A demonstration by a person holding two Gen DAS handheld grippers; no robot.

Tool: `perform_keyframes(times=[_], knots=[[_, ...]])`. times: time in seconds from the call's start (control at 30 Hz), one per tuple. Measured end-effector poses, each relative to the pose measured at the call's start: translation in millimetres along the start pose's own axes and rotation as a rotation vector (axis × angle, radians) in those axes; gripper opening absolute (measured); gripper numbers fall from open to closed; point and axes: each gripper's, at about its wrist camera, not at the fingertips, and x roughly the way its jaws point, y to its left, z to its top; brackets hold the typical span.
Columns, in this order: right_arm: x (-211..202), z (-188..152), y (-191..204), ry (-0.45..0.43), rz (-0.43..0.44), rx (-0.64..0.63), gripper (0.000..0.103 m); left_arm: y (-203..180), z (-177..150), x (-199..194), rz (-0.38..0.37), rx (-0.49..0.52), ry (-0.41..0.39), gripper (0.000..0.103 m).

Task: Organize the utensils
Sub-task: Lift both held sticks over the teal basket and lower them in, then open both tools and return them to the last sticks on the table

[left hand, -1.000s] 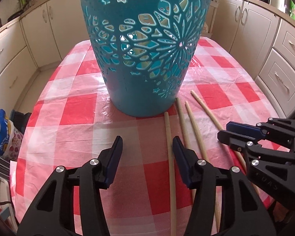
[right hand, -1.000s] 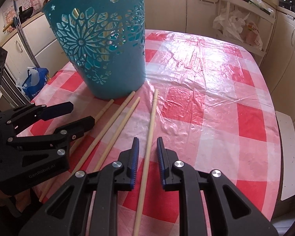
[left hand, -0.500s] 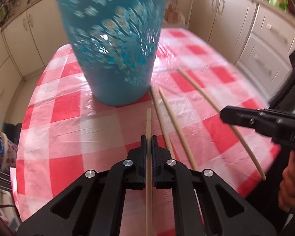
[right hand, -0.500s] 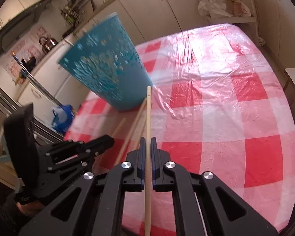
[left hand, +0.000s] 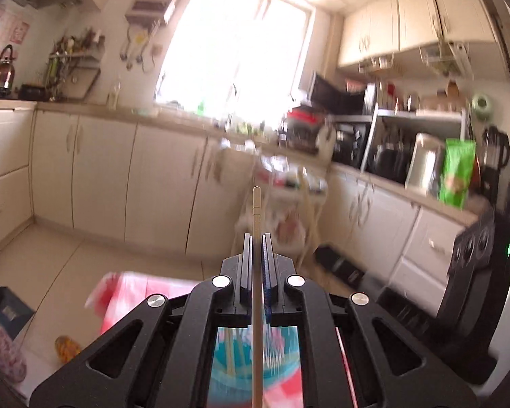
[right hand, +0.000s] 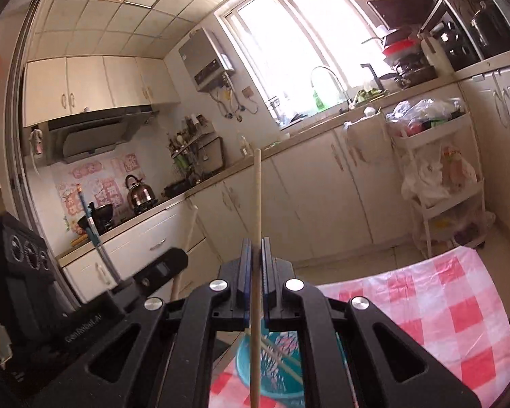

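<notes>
In the left wrist view my left gripper point(left hand: 256, 238) is shut on a thin wooden chopstick point(left hand: 256, 210) that sticks out level toward the kitchen cabinets. Far below it, between the gripper's arms, lies the teal basket point(left hand: 224, 370) with chopsticks point(left hand: 229, 350) standing inside. In the right wrist view my right gripper point(right hand: 256, 243) is shut on a second chopstick point(right hand: 257, 187), also held high and nearly level. The teal basket point(right hand: 248, 357) sits under it with chopsticks point(right hand: 282, 362) in it. The left gripper point(right hand: 175, 261) hovers to the left, its stick blurred.
The red-and-white checked tablecloth point(right hand: 442, 312) covers the table below. A white trolley point(right hand: 435, 170) with bags stands by the cream cabinets point(right hand: 323, 197). The right-hand tool's black casing point(left hand: 476, 261) fills the left view's right edge. A blue bag point(left hand: 3, 306) lies on the floor.
Both grippers closed on a chopstick lying on the table, then rose and tipped up to near level. The views swung from the tabletop to the kitchen, and the basket is now beneath the grippers.
</notes>
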Motion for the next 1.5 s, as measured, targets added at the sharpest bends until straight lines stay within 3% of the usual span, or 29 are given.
perform_keyframes(times=[0.13, 0.4, 0.57, 0.73, 0.83, 0.93, 1.1, 1.23, 1.3, 1.4, 1.5], knots=[[34.9, -5.6, -3.8, -0.022, -0.099, -0.009, 0.006, 7.8, 5.0, 42.7, 0.031, -0.067, -0.041, 0.005], [53.1, -35.3, -16.0, 0.064, -0.185, -0.051, 0.007, 35.6, -30.3, 63.0, 0.017, -0.170, -0.013, 0.005], [49.5, -55.7, -23.9, 0.095, -0.196, -0.066, 0.023, 40.5, -51.1, 63.7, 0.038, -0.146, 0.020, 0.005], [18.9, -56.1, -32.0, 0.087, -0.179, -0.030, 0.023, 43.4, -60.4, 44.2, 0.048, -0.120, 0.049, 0.007], [-25.1, -56.0, -33.5, 0.073, -0.179, -0.024, 0.025, 44.4, -64.0, 12.2, 0.070, -0.101, 0.042, 0.020], [-55.7, -79.1, -40.3, 0.189, -0.208, -0.053, 0.025, 40.2, -78.0, -22.7, 0.103, -0.077, 0.056, 0.045], [-40.7, -149.5, -64.1, 0.534, -0.261, -0.057, 0.023, 27.2, -128.8, -39.2, 0.108, -0.052, 0.219, 0.052], [-18.8, -176.1, -67.7, 0.635, -0.267, -0.068, 0.023, 13.1, -163.4, -30.3, 0.098, -0.028, 0.354, 0.052], [-10.1, -187.9, -62.2, 0.686, -0.294, -0.136, 0.019, 7.5, -175.2, -23.6, 0.088, -0.006, 0.407, 0.052], [-15.4, -192.6, -59.9, 0.694, -0.328, -0.202, 0.009, 1.8, -188.1, -13.6, 0.086, 0.006, 0.461, 0.052], [-28.4, -191.5, -68.7, 0.696, -0.345, -0.218, 0.006, -7.1, -201.6, 3.1, 0.087, 0.031, 0.540, 0.052]])
